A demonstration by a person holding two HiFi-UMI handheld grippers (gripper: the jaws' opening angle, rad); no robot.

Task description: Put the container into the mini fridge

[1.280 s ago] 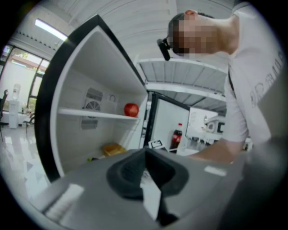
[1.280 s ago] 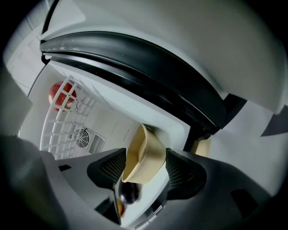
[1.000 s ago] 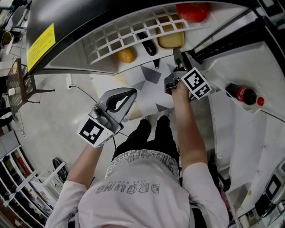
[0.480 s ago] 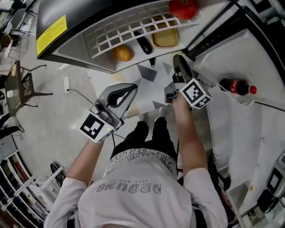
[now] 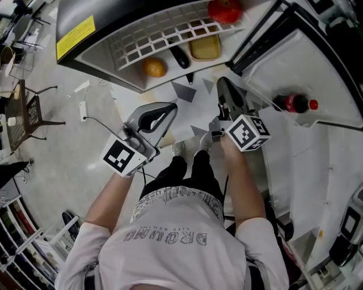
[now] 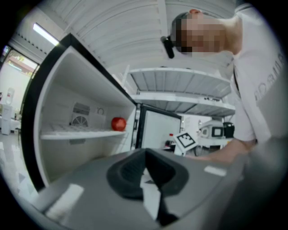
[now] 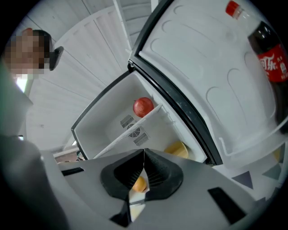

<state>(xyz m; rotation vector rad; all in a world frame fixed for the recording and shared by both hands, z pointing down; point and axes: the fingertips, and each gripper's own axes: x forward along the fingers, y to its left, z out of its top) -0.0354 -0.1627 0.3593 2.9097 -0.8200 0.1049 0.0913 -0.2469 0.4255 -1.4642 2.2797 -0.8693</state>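
We hold both tools in front of the open mini fridge (image 5: 108,42), and its front edge runs slantwise ahead of us. The yellow container (image 5: 204,48) already lies inside, on the fridge floor under the white wire shelf (image 5: 147,39), at the end nearest the door hinge. A black thing (image 5: 179,56) lies just beside it. Past that an orange (image 5: 154,68) sits close to the front lip. A red apple (image 5: 224,10) rests on the shelf above.

Our right gripper (image 5: 222,85) points at the opening, its tip near the front lip and just short of the container, touching nothing we can see. Its jaws have just closed. They now stand together with nothing between them, and only the orange shows through the slit far behind.

Our left gripper (image 5: 170,107) sits lower and to the left, well clear of the fridge edge. Its jaw tips also meet, and it holds nothing.

The door (image 5: 295,68) stands swung wide to our right, with a cola bottle (image 5: 292,103) lying in its rack. The right arm runs close along the door's inner edge. Bare floor (image 5: 68,141) spreads to our left, and a strip of patterned floor lies open between the two tools and the fridge front.
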